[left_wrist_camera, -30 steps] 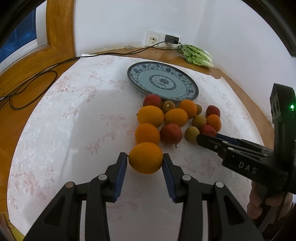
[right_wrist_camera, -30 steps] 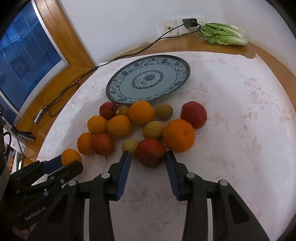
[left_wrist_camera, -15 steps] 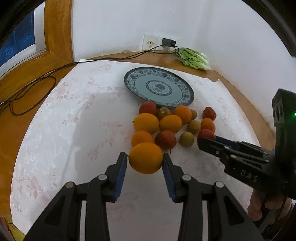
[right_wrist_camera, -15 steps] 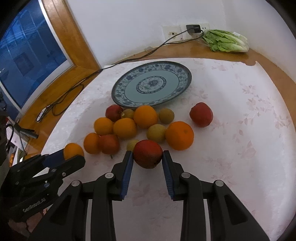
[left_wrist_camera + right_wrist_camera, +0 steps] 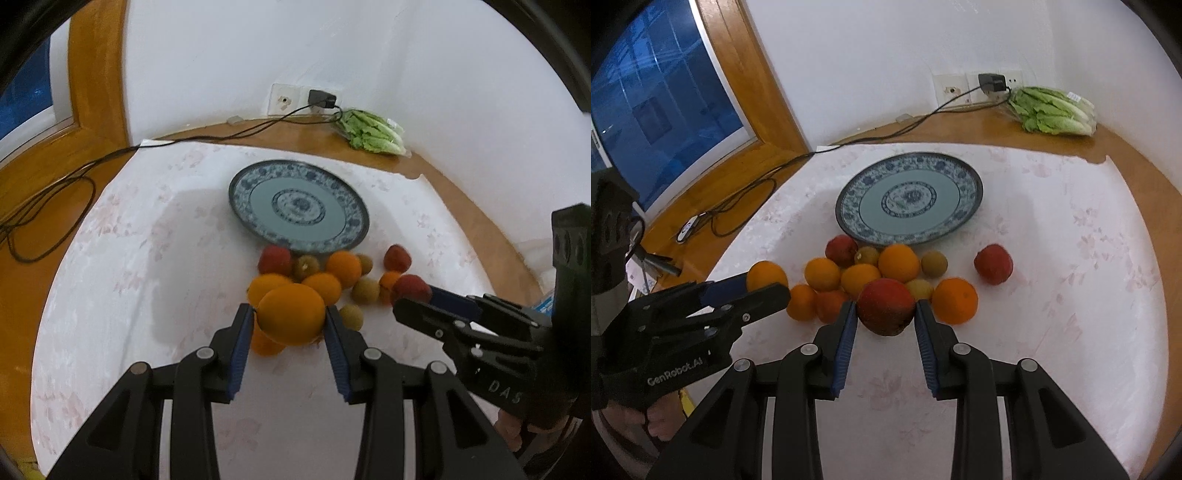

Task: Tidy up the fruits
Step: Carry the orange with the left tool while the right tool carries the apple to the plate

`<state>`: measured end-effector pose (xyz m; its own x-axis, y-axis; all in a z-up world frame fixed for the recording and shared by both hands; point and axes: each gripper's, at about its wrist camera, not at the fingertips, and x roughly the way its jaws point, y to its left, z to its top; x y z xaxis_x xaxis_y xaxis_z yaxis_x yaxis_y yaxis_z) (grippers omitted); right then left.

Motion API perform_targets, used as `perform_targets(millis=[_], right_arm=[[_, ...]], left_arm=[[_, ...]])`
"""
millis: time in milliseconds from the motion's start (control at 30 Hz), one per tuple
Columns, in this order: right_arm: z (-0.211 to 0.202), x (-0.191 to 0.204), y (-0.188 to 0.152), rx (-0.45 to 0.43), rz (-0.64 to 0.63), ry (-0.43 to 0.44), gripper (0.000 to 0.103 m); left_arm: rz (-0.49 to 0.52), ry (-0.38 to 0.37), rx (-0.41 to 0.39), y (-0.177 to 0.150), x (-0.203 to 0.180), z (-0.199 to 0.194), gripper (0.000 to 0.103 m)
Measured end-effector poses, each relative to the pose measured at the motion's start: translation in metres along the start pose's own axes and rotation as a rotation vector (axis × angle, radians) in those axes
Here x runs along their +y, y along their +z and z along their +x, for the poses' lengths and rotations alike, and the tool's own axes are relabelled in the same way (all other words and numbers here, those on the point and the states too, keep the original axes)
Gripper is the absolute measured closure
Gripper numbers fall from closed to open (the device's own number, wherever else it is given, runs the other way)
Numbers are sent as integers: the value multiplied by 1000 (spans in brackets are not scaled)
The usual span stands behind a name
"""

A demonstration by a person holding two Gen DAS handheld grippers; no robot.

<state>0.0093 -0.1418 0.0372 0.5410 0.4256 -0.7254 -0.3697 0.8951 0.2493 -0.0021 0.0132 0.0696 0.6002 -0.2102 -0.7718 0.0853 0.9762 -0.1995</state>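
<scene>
Right wrist: six oranges point(image 5: 898, 263), three apples point(image 5: 885, 311), one plate point(image 5: 971, 199)

In the left wrist view, the held orange point(image 5: 291, 316) covers most of a smaller orange point(image 5: 264, 343) below it and part of another point(image 5: 266, 286) behind. The right gripper point(image 5: 412, 300) hides part of a red fruit point(image 5: 410, 288) and of the small orange point(image 5: 388, 280) beside it. Motion blur softens the plate point(image 5: 236, 201) rim. In the right wrist view, the held red apple point(image 5: 886, 307) covers the lower part of a yellowish fruit point(image 5: 920, 287). The left gripper point(image 5: 764, 286) hides the underside of its orange point(image 5: 765, 274). Both handles are cut off by the bottom edge. The bagged lettuce point(image 5: 1054, 110) label is too small to read.
</scene>
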Motion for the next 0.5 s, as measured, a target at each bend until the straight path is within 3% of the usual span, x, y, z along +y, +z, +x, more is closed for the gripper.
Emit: perform_targets(millis=[367,500], right_arm=[[-8,-1,32,-38,-26,2,70],[-6,-3,44,-51,-41,-12,70]], left_arm=[[12,-43,-19,38,-4,-2,62],[18,-25,-40,55,-5,4,62]])
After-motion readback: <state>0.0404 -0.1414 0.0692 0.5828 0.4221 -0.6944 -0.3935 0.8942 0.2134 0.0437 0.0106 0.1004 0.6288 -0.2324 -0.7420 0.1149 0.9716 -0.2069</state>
